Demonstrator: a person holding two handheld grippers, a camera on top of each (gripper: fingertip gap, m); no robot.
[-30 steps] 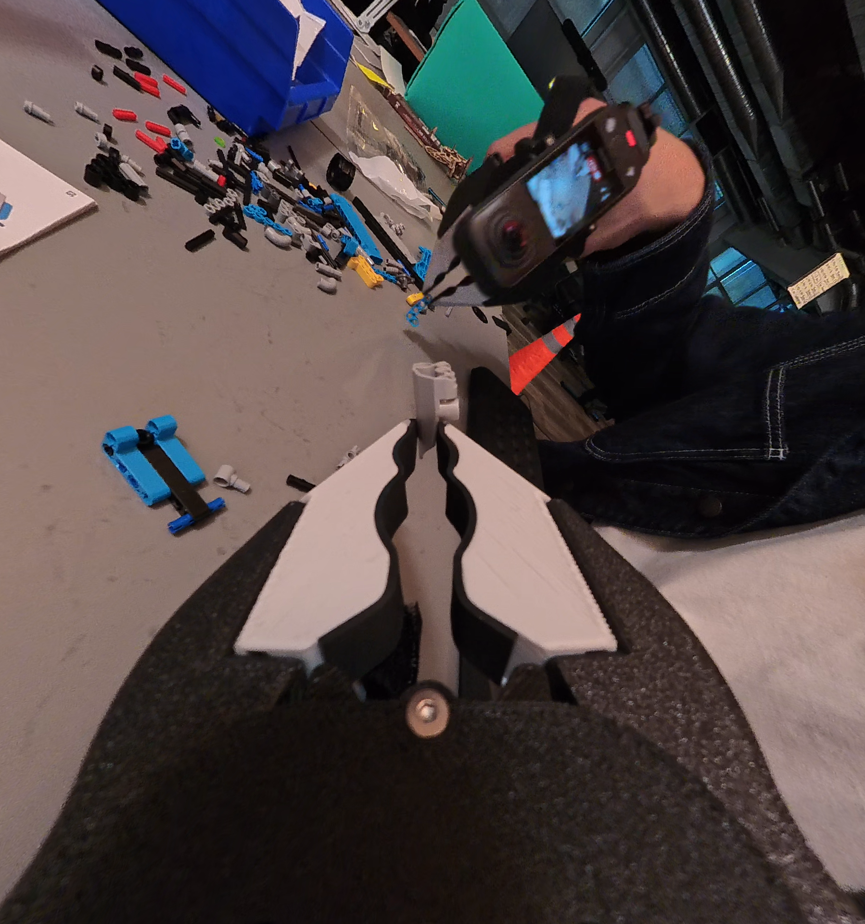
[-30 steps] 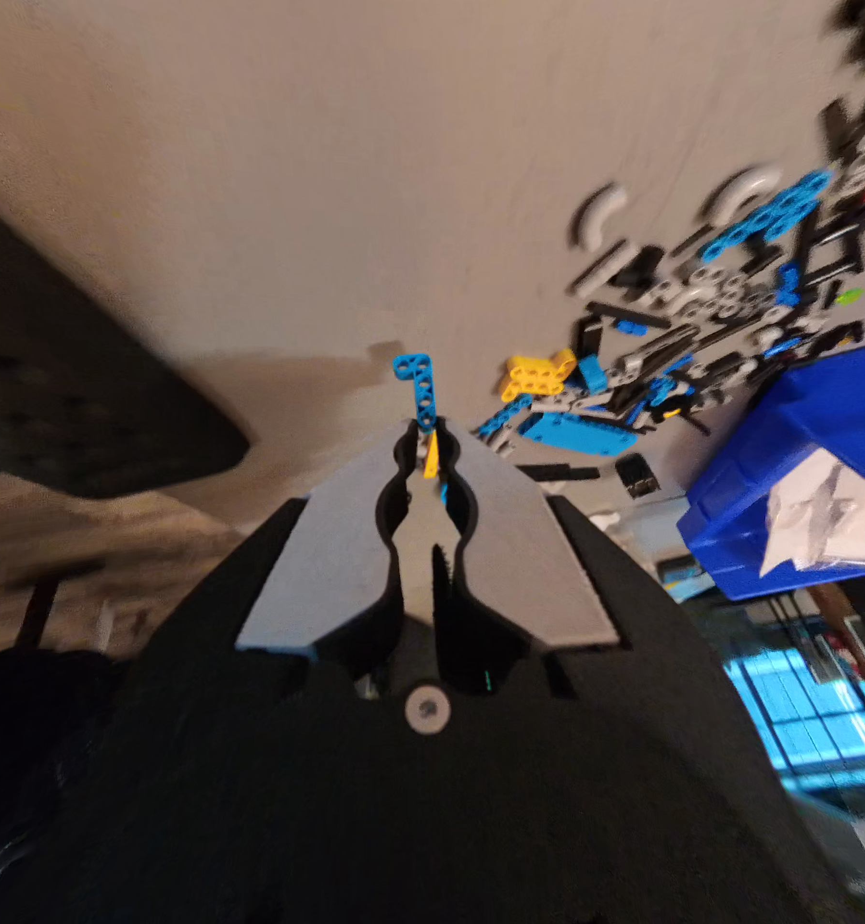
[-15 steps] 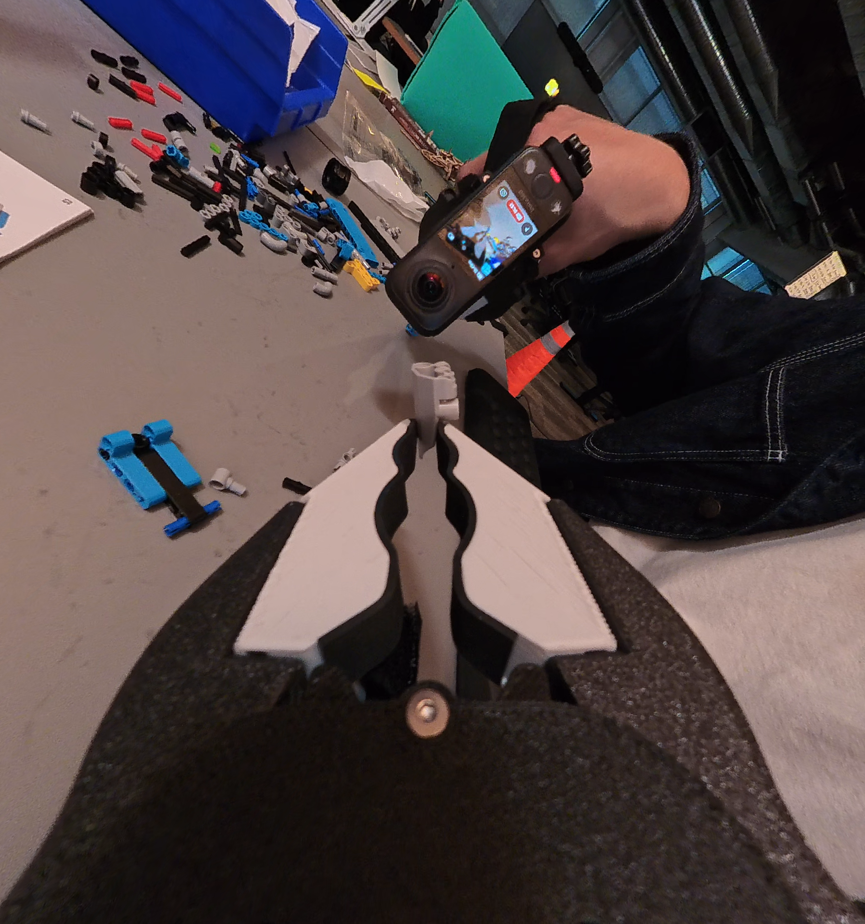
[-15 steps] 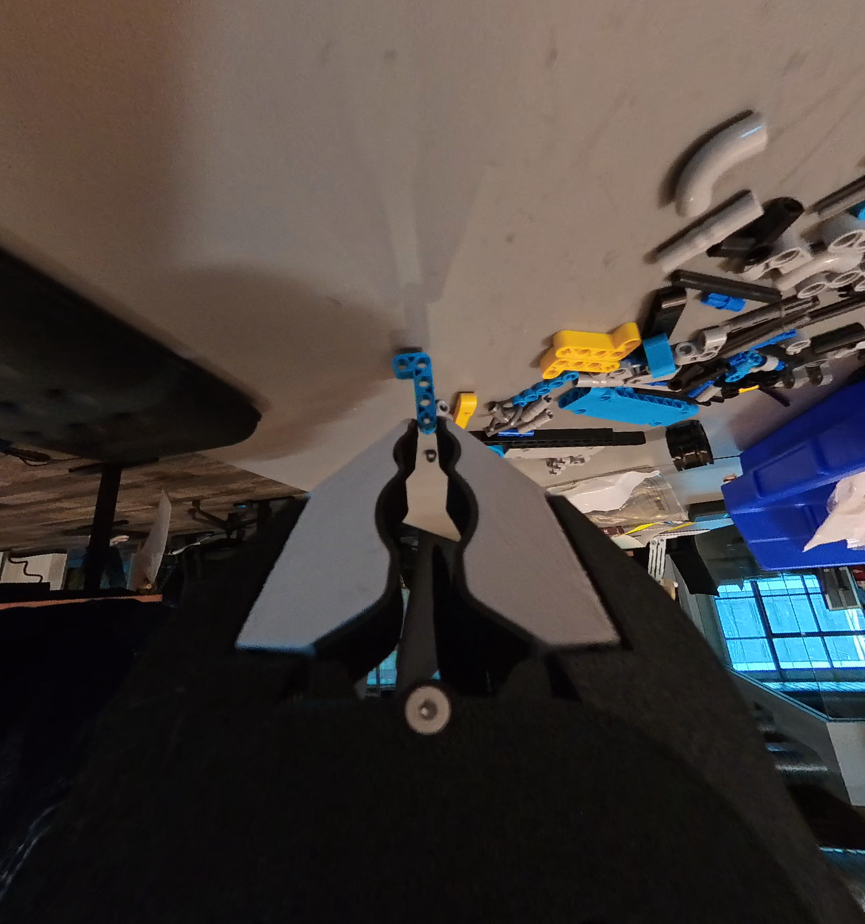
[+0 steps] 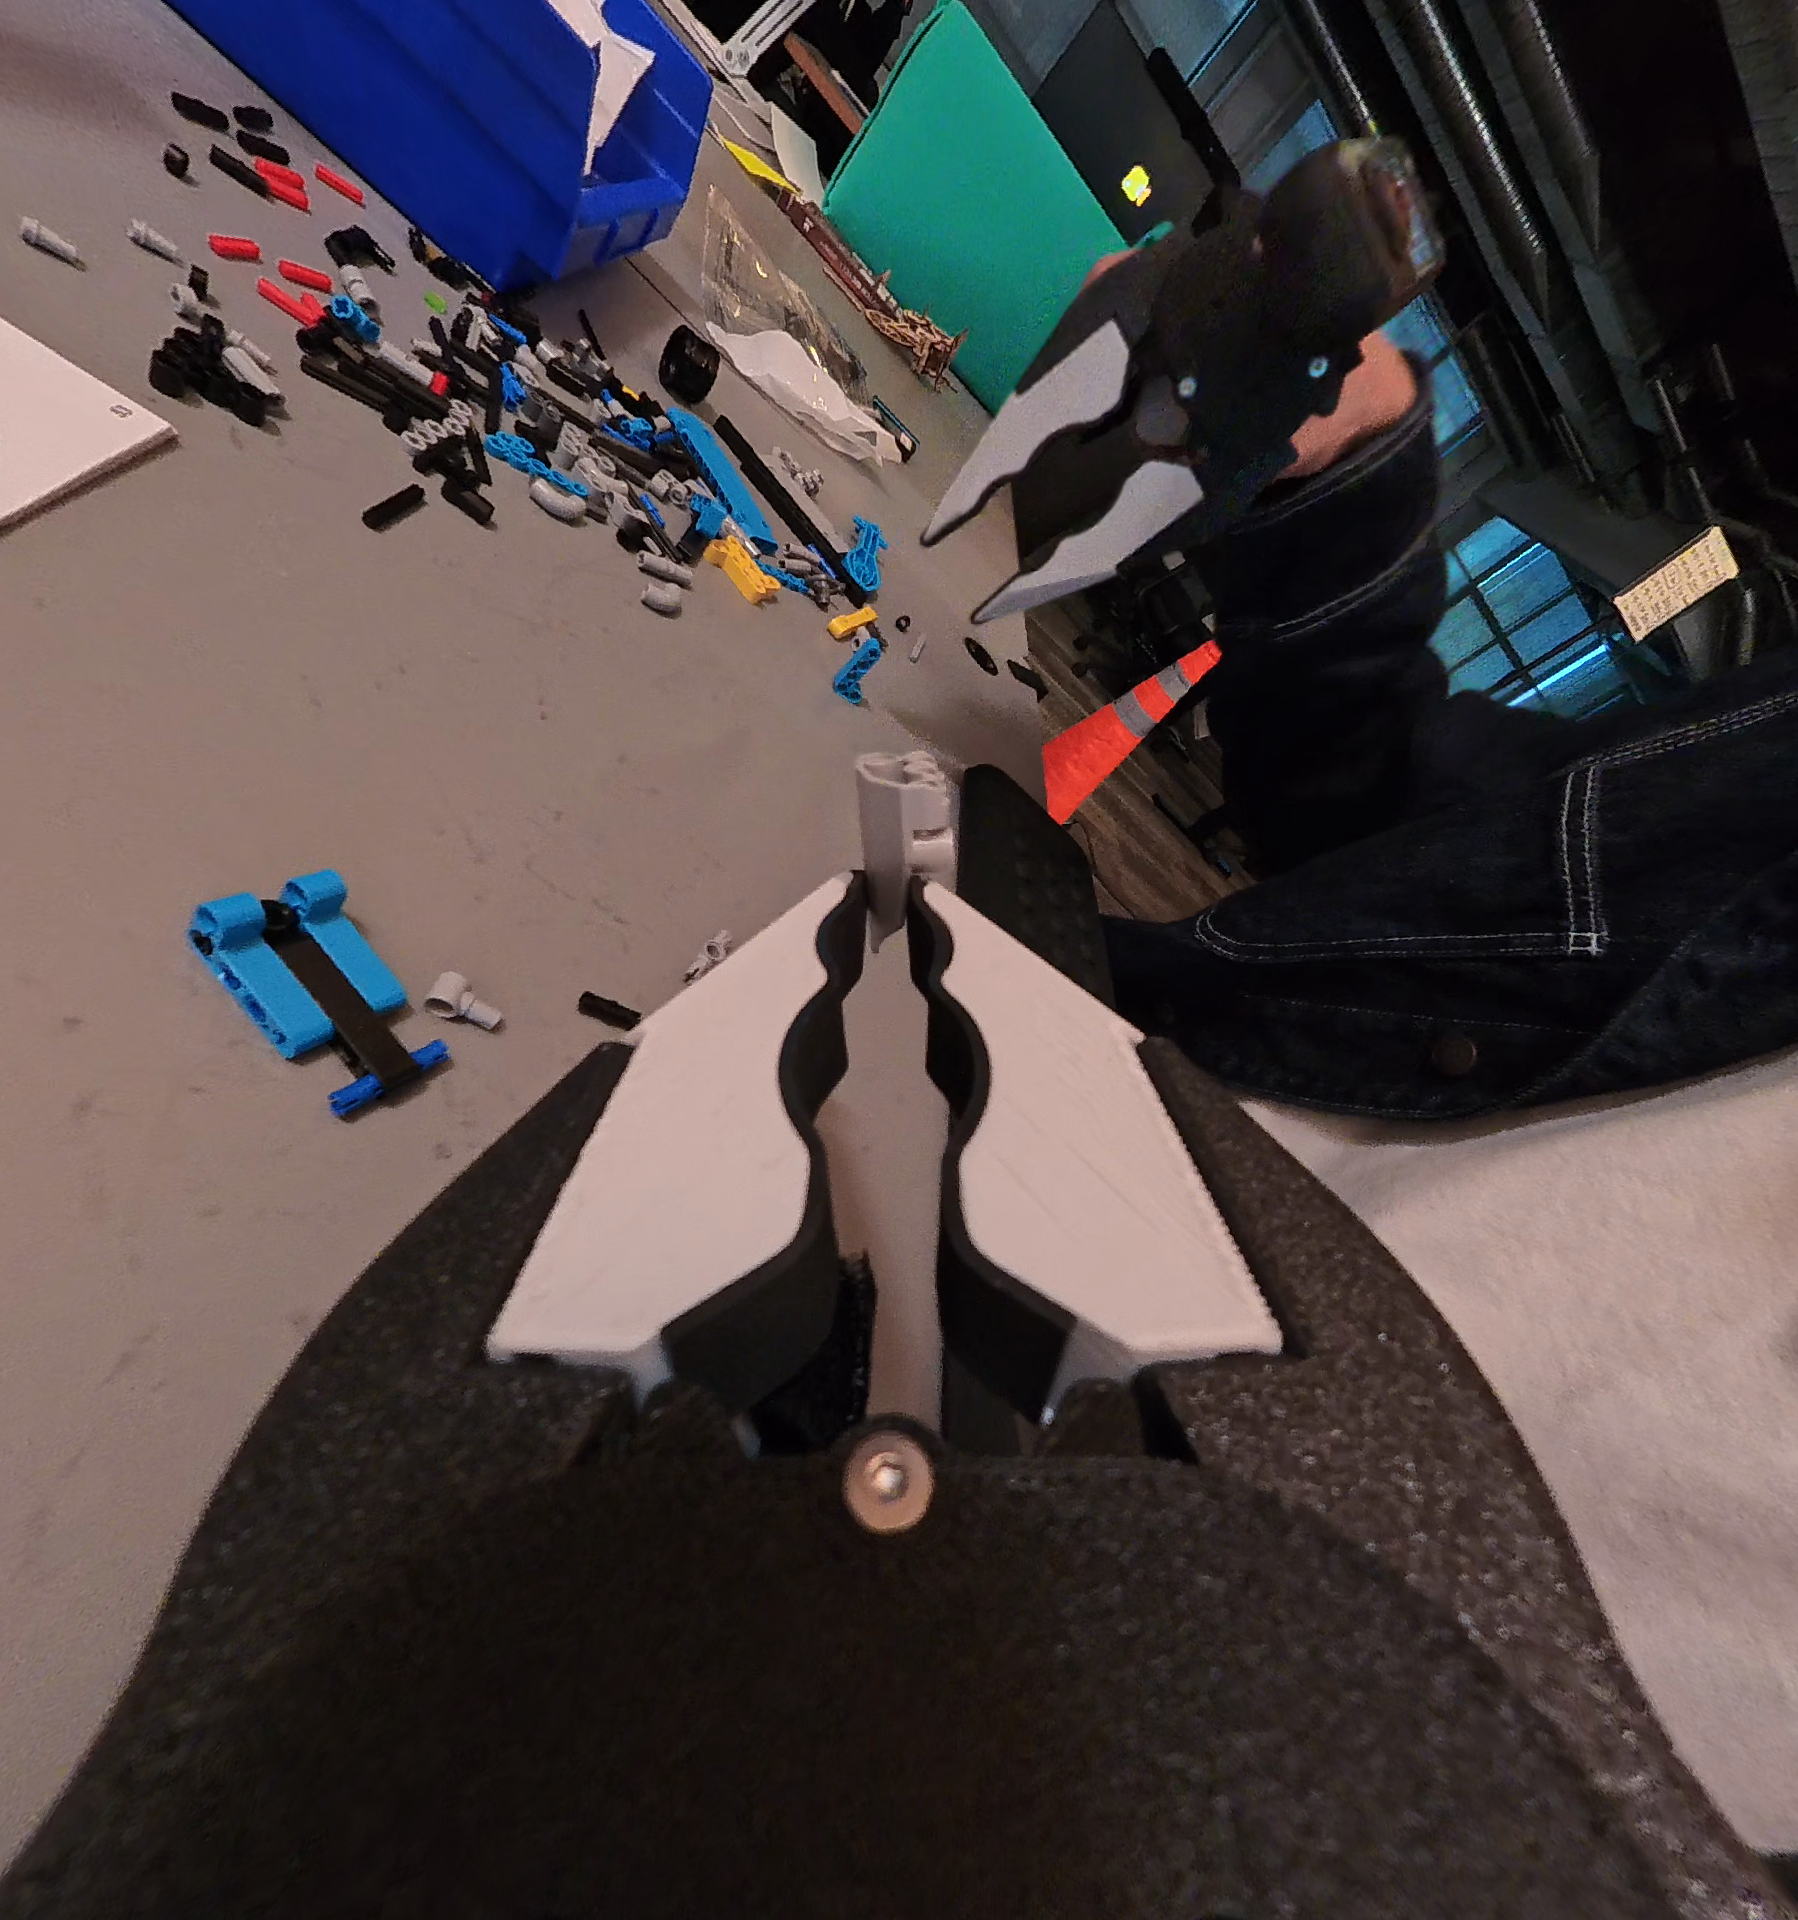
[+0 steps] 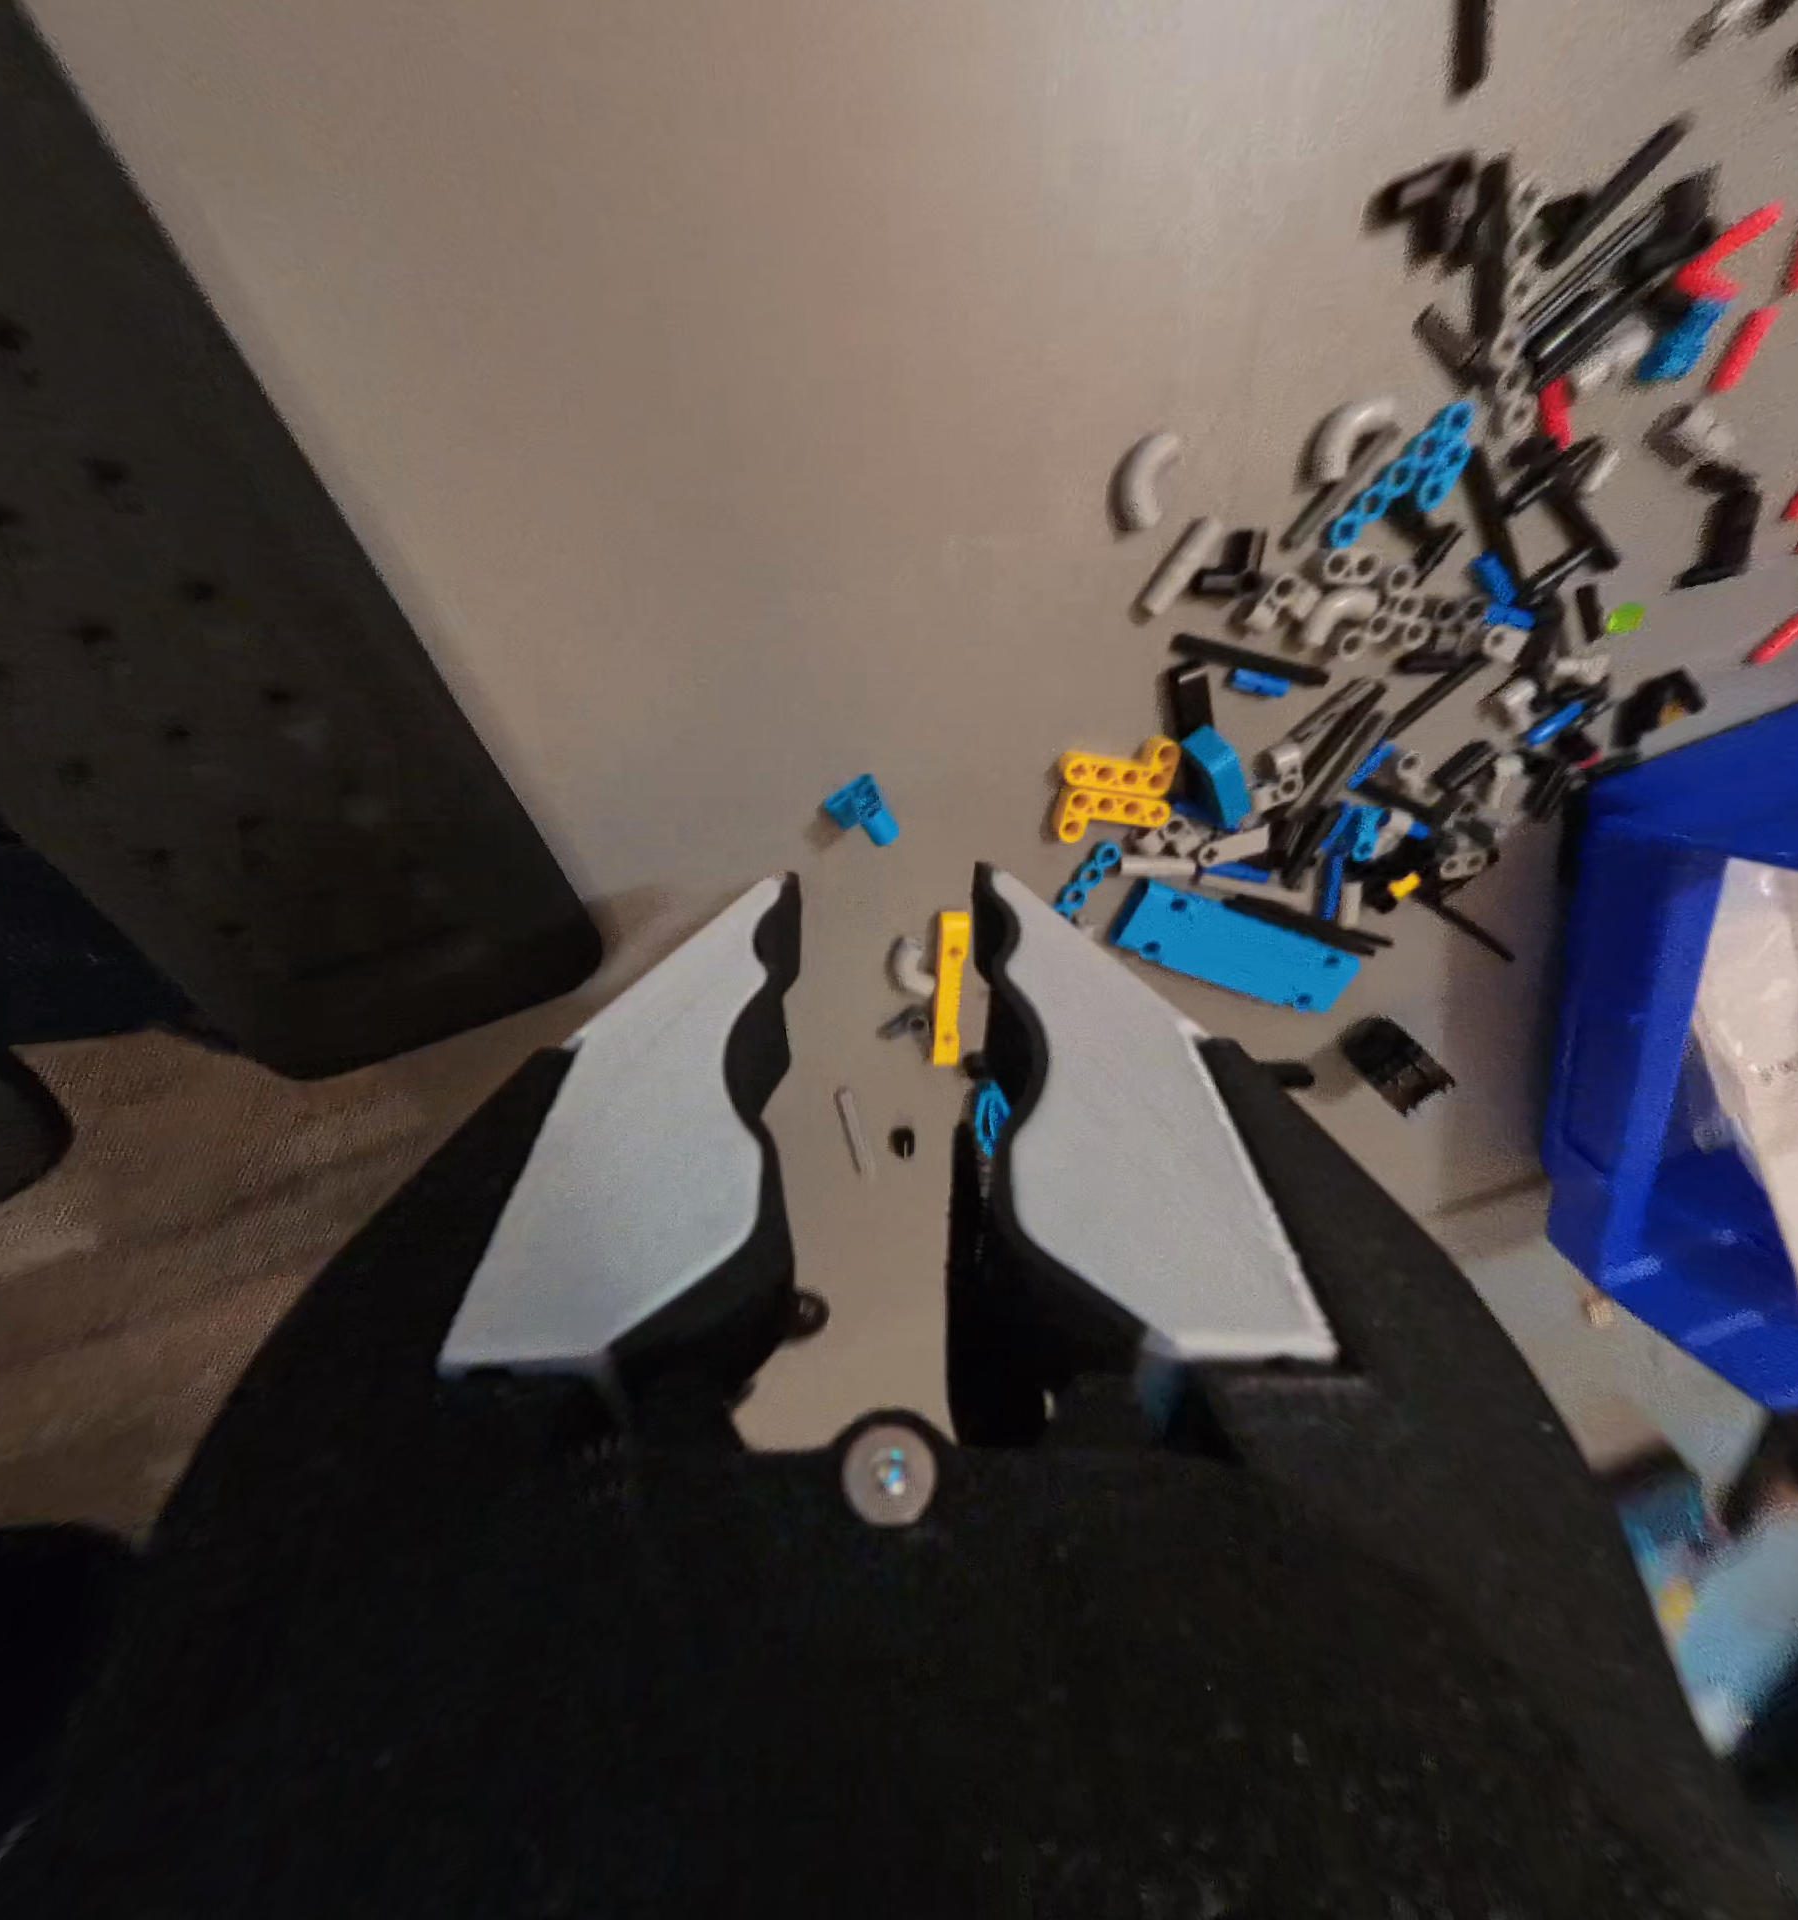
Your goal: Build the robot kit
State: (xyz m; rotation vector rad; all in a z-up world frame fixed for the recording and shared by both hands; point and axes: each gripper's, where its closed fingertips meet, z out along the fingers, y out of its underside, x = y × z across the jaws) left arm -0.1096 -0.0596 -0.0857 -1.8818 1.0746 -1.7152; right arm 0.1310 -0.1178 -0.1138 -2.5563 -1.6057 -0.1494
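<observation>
My left gripper (image 5: 887, 883) is shut on a small grey building piece (image 5: 900, 808) that sticks out past its tips, held above the grey table (image 5: 459, 748). My right gripper (image 6: 884, 881) is open and empty above the table's edge; it also shows in the left wrist view (image 5: 962, 571), lifted and open. Just ahead of it a small blue angled piece (image 6: 862, 808) lies on the table; it also shows in the left wrist view (image 5: 857, 670). A yellow beam (image 6: 949, 985) lies between its fingers. A blue and black sub-assembly (image 5: 297, 977) lies left of my left gripper.
A scatter of black, grey, blue, red and yellow pieces (image 5: 521, 436) covers the far table, also in the right wrist view (image 6: 1394, 665). A blue bin (image 5: 459, 114) stands behind it. An instruction booklet (image 5: 12, 447) lies at the left. A dark perforated chair (image 6: 178, 644) stands beside the table. About 25 centimeters separates my left fingertips from my right.
My right gripper has opened, let go of the blue angled piece, which now lies on the table, and pulled back upward. My left gripper stays still with its grey piece.
</observation>
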